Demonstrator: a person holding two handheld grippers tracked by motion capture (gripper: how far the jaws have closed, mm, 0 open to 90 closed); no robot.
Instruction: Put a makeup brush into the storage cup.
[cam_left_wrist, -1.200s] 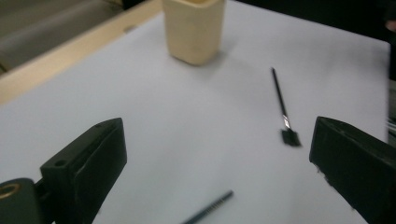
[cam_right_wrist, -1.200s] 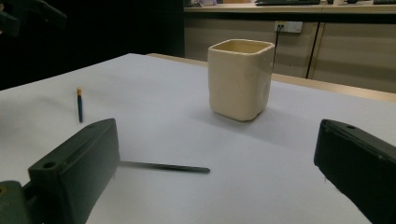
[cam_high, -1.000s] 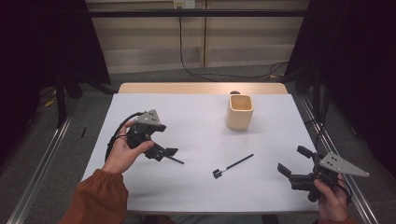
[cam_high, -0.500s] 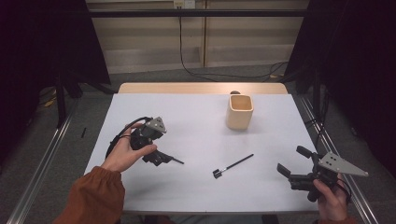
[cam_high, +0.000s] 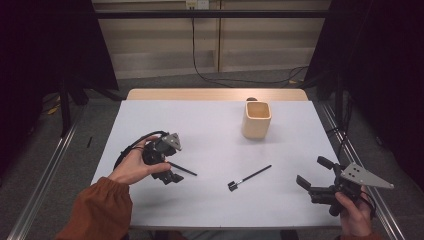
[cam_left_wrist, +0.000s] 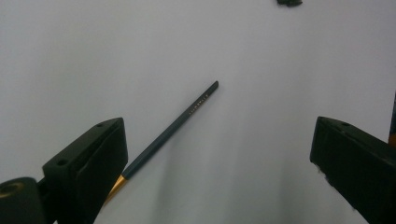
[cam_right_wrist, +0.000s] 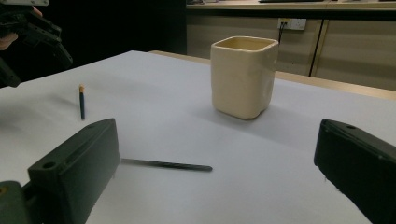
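A dark pencil (cam_high: 183, 170) with a gold end lies on the white table (cam_high: 215, 135) at the left. My left gripper (cam_high: 169, 170) hovers over it, pointing down, open. In the left gripper view the pencil (cam_left_wrist: 182, 120) lies slantwise between the wide-apart jaws, its gold end by the left jaw, and my left gripper (cam_left_wrist: 217, 133) holds nothing. My right gripper (cam_high: 313, 173) is open near the table's front right corner, empty (cam_right_wrist: 217, 140). A thin black stick (cam_high: 250, 177) with a small blocky end lies between the two grippers.
A cream square cup (cam_high: 257, 120) stands upright at the back right of the table, and also shows in the right gripper view (cam_right_wrist: 243, 77), beyond the black stick (cam_right_wrist: 166, 164). Farther left there the pencil (cam_right_wrist: 82, 101) lies under the other gripper (cam_right_wrist: 32, 28).
My left gripper has come down and slightly nearer, tilting over the pencil. The pencil, stick, cup and right gripper have not moved.
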